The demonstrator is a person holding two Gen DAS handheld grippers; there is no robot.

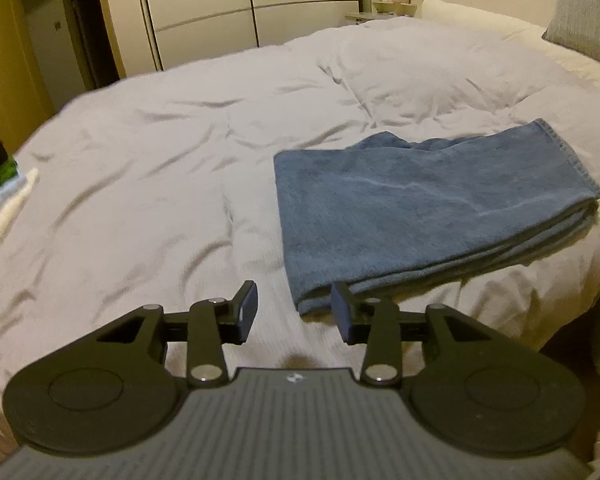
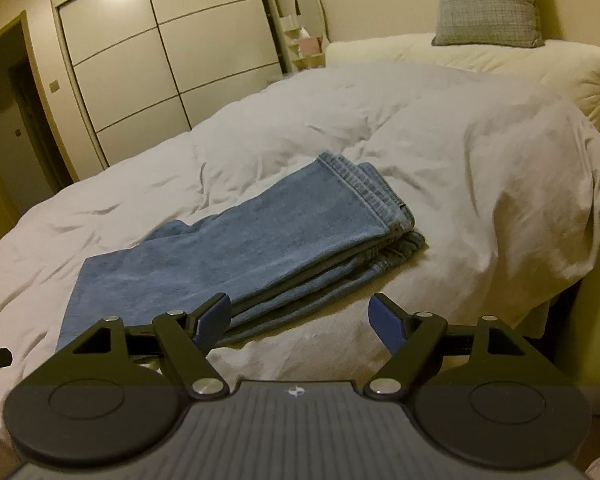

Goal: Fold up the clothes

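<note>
Two black grippers are hanging over a big bed with a wrinkly white cover [image 1: 180, 152]. A pair of blue jeans [image 1: 428, 208], folded into a flat stack, is lying on the cover near the bed's front edge. The left gripper [image 1: 296, 310] is sitting partly open with nothing in it, just in front of the jeans' near corner. The right gripper [image 2: 302, 322] is standing wide open and holding nothing, beside the jeans' near edge.

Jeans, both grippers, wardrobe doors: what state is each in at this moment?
Jeans: folded in layers, lying flat on the duvet, untouched.
Left gripper: jaws open, empty.
Right gripper: jaws open wide, empty.
Wardrobe doors: shut.
</note>
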